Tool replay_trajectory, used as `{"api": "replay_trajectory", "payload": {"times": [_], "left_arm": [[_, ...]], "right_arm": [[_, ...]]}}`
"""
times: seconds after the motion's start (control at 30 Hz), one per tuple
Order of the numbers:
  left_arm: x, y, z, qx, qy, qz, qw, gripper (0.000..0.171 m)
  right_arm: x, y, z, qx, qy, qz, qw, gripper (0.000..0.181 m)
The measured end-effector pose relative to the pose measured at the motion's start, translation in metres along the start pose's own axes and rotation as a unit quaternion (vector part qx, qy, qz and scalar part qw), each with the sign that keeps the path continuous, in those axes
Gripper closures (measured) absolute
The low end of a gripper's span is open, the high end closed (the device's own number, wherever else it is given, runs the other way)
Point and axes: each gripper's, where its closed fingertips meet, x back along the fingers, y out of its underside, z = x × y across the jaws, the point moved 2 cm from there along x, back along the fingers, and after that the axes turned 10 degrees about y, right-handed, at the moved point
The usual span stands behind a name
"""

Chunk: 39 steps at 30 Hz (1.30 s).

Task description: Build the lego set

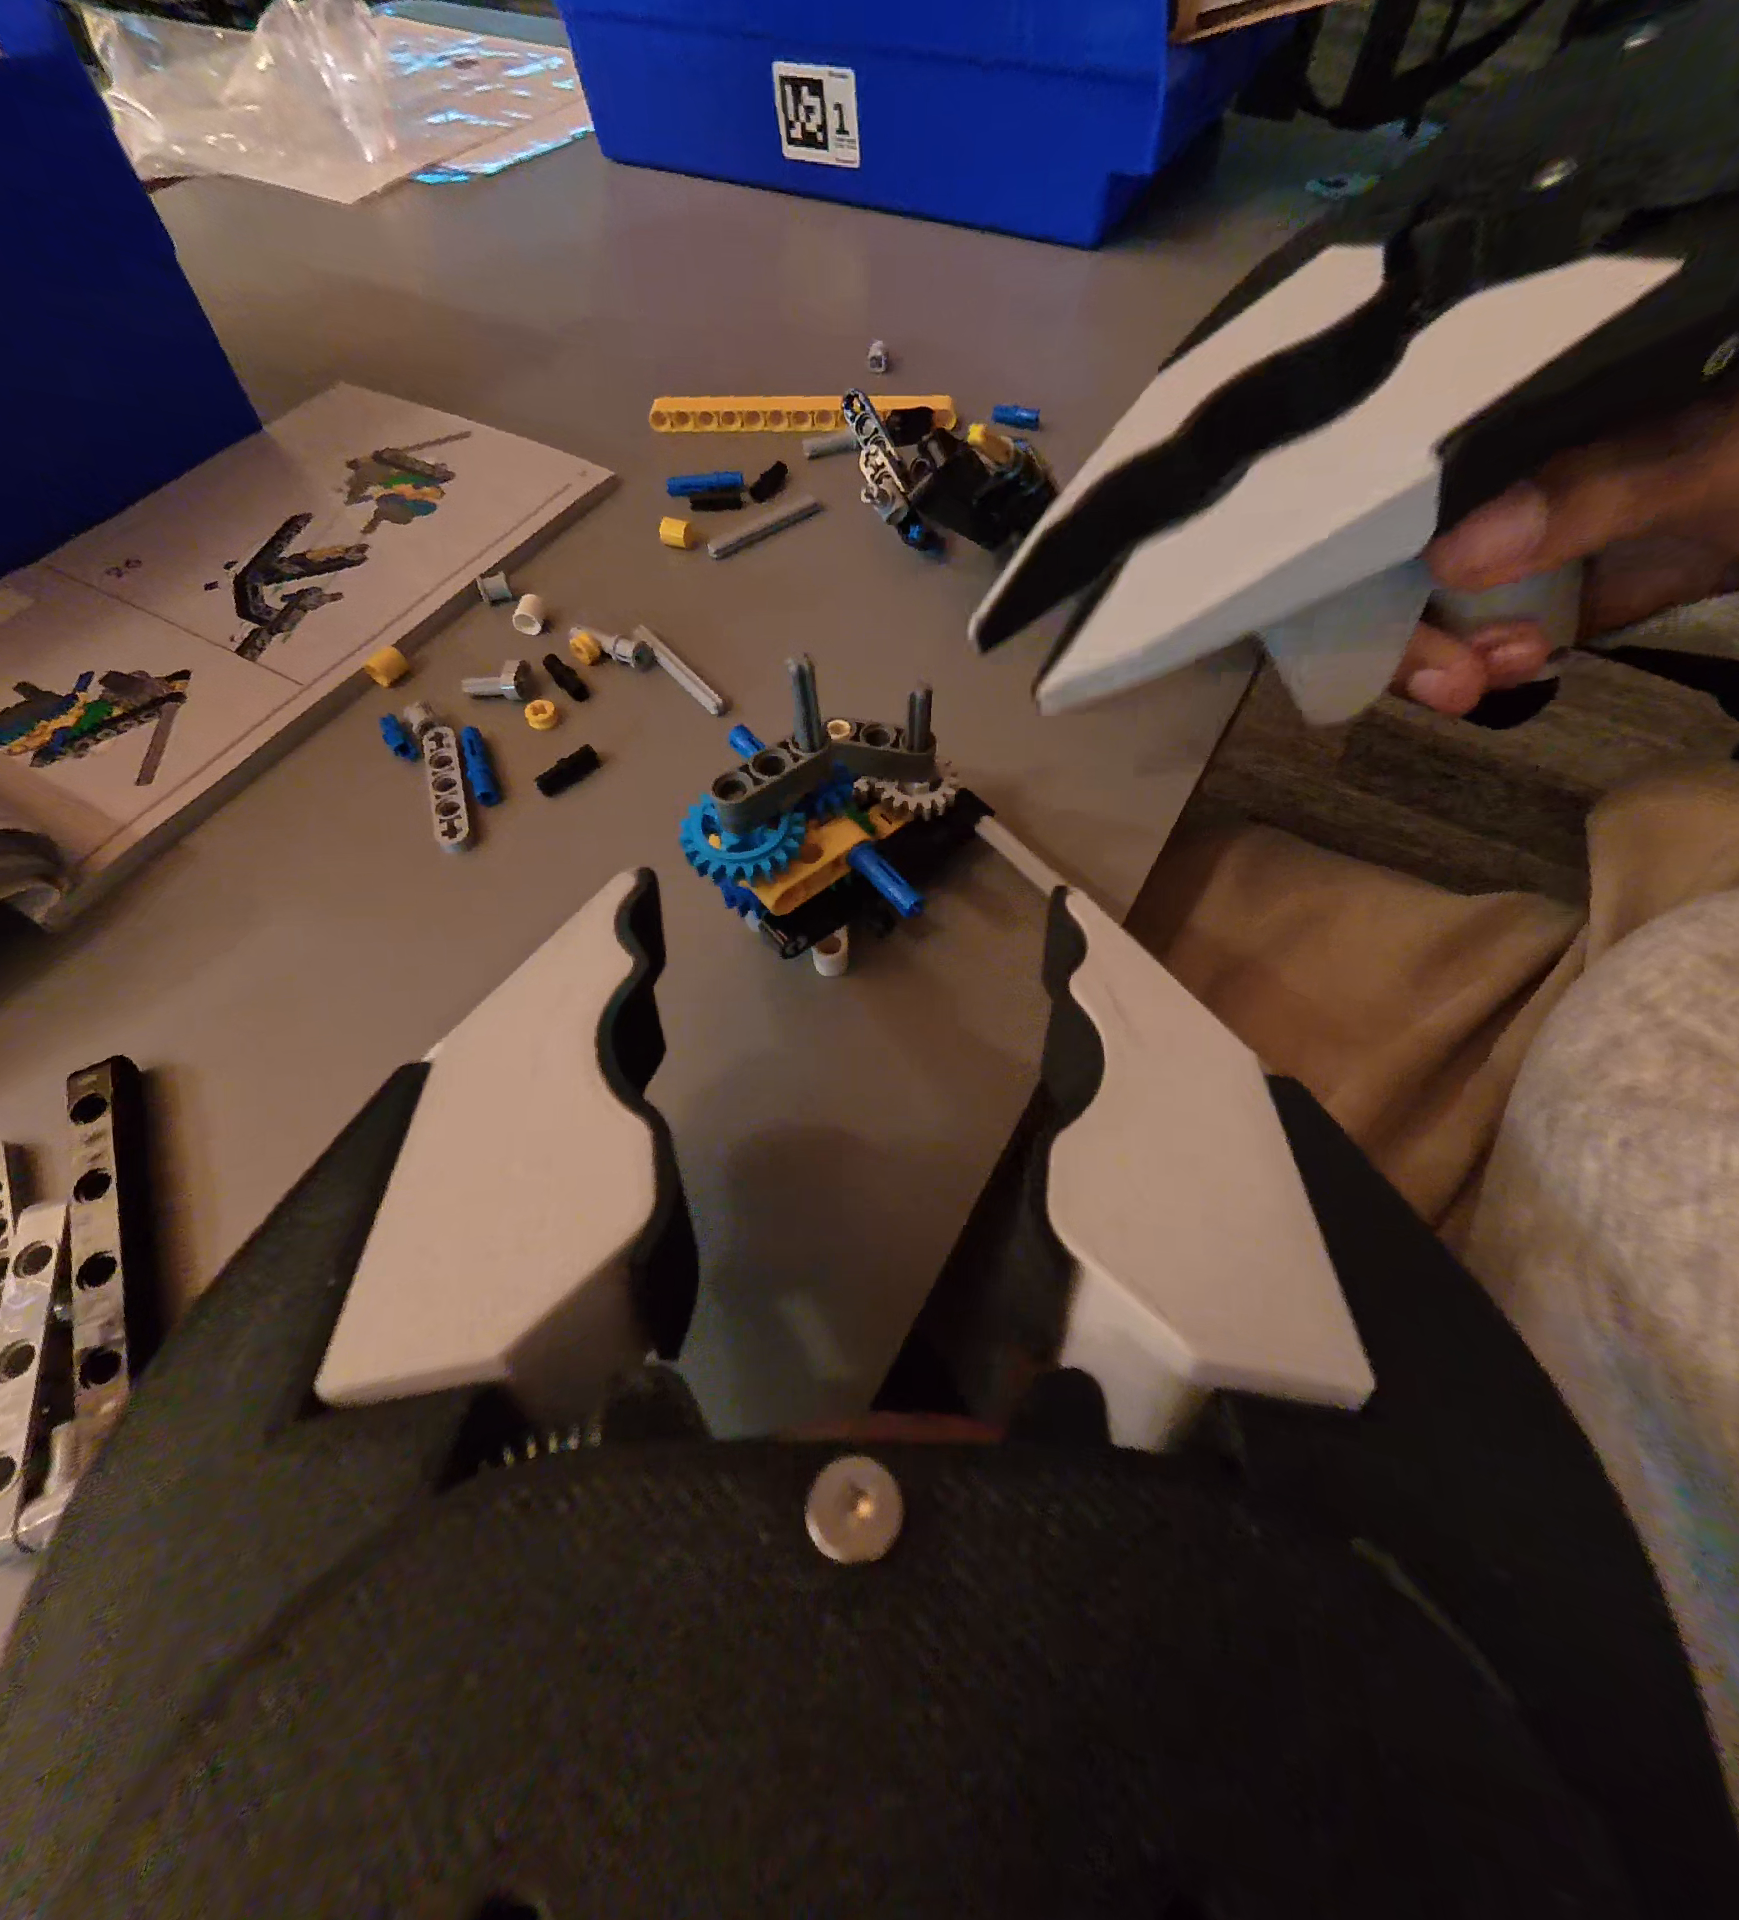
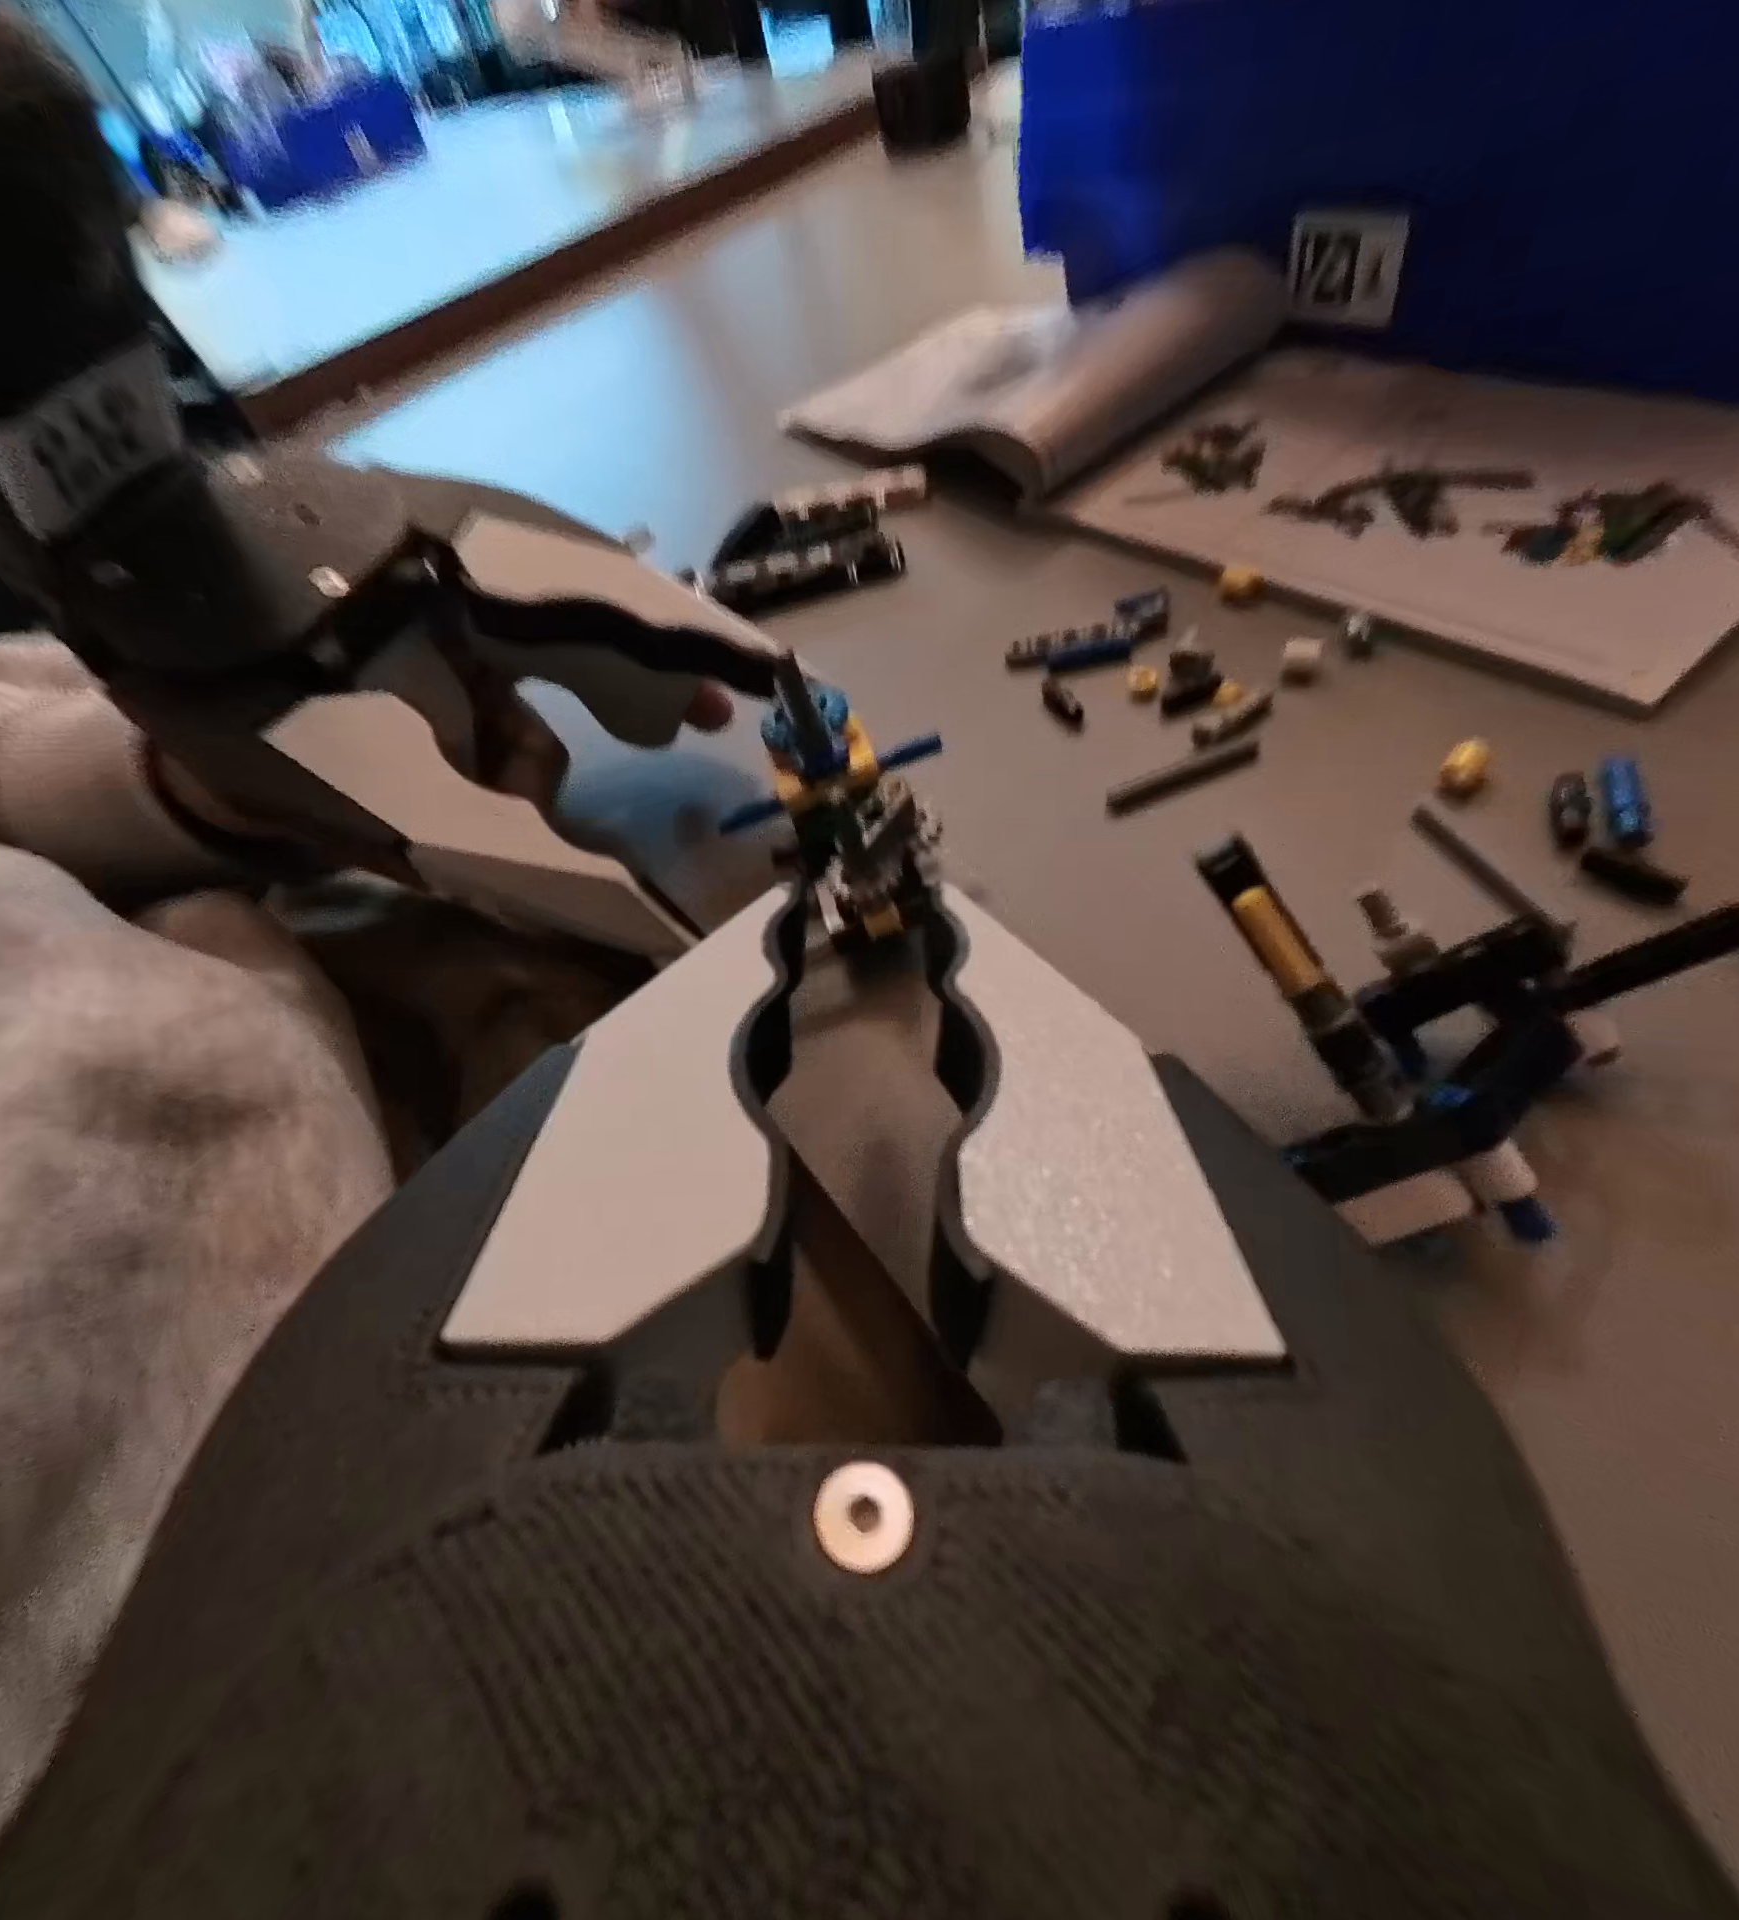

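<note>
Standing on table (image 1: 345,935): gear assembly (image 1: 823,821)
Left gripper (image 1: 849,914): held wide, empty, just before assembly
Right gripper (image 2: 865,914): narrowly parted, empty, near assembly

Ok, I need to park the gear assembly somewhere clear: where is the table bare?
Bare grey tabletop lies between the blue bin and the long yellow beam. Crowded: loose pins beside the open instruction booklet.

Bare bench (image 1: 823,1122) is lying open before the gear assembly (image 1: 823,831). Loose pins (image 1: 491,717) and open instruction booklet (image 1: 221,613) are crowding its left; second subassembly (image 1: 948,473) is blocking behind.
</note>
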Motion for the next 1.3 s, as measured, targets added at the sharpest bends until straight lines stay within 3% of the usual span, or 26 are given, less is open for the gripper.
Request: {"api": "replay_trajectory", "payload": {"times": [0.1,0.27,0.8,1.1,1.3], "left_arm": [[-0.003,0.003,0.002,-0.007,0.0,-0.009,1.0,0.099],[-0.004,0.004,0.004,-0.004,0.002,-0.008,1.0,0.1],[0.008,0.002,-0.003,0.069,0.001,-0.003,0.998,0.103],[0.013,0.014,-0.024,0.08,-0.046,-0.052,0.994,0.112],[0.007,0.016,-0.023,0.071,-0.046,-0.068,0.994,0.113]], "right_arm": [[-0.008,0.016,0.0,0.032,0.023,-0.049,0.998,0.156],[-0.012,0.019,0.0,0.057,0.049,-0.063,0.995,0.157],[-0.027,0.011,0.003,0.053,0.066,-0.058,0.995,0.162],[-0.028,0.005,0.009,0.047,0.073,-0.044,0.995,0.162],[-0.023,-0.004,-0.005,0.077,0.055,-0.015,0.995,0.159]]}}
